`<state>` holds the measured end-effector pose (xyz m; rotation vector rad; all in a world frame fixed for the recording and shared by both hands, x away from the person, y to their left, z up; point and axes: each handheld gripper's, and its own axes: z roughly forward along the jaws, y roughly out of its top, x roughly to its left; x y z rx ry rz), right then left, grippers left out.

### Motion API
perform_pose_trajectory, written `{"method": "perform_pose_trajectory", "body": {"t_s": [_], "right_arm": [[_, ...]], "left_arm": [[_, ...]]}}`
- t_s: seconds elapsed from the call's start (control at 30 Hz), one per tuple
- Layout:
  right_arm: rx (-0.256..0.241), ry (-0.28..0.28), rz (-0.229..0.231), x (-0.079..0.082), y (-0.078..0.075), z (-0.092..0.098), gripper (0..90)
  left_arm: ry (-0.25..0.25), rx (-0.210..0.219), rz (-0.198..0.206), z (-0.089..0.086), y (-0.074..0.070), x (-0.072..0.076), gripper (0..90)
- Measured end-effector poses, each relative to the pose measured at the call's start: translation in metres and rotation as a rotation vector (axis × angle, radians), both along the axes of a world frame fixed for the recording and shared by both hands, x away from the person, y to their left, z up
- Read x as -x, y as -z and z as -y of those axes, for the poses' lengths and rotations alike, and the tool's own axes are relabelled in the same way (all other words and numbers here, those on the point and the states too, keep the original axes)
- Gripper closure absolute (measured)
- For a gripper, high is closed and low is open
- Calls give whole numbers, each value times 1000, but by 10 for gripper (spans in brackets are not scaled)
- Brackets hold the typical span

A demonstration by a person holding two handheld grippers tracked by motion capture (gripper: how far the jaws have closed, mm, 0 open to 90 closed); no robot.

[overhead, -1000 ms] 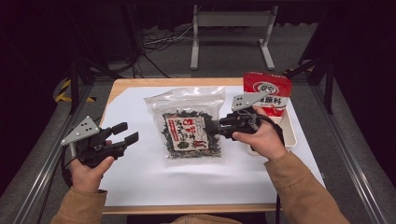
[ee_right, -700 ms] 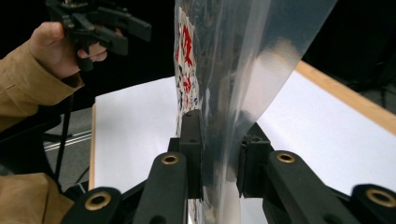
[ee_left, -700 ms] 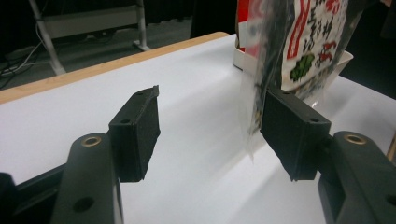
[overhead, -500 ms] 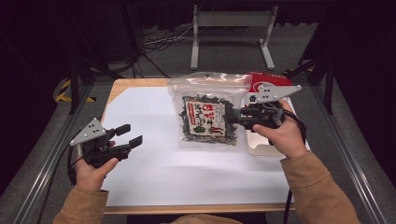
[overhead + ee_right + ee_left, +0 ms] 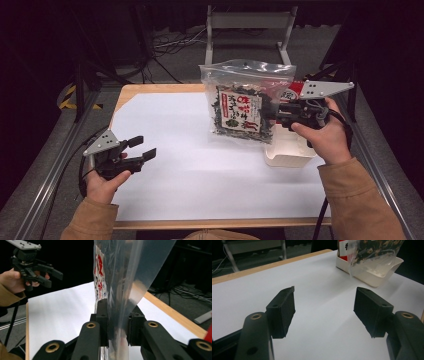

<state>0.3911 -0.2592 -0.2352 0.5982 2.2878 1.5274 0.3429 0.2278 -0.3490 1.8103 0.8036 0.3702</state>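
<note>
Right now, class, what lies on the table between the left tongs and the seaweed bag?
Only bare white paper separates the left tongs from the seaweed bag, seen in the high view.

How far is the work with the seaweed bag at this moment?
Done: the right gripper is shut on the seaweed bag and holds it off the table. In hand: the bag hangs beside the white tray. Left: setting it down; the left gripper waits open.

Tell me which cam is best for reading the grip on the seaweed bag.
Right gripper view: the right gripper has its jaws shut on the seaweed bag, clear plastic pinched between them. High view shows the whole bag lifted beside the white tray, grip partly hidden. Left gripper view catches just the bag's lower corner.
</note>
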Motion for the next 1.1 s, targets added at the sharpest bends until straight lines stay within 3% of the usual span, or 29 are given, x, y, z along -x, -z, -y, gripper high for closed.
{"method": "perform_pose_trajectory", "body": {"t_s": [0.33,1.1], "right_arm": [[3,74,35,-1,-6,20,755],[10,258,107,-3,-4,73,755]], "left_arm": [[20,-25,-2,7,7,-2,324],[8,-59,-3,10,12,-2,298]]}}
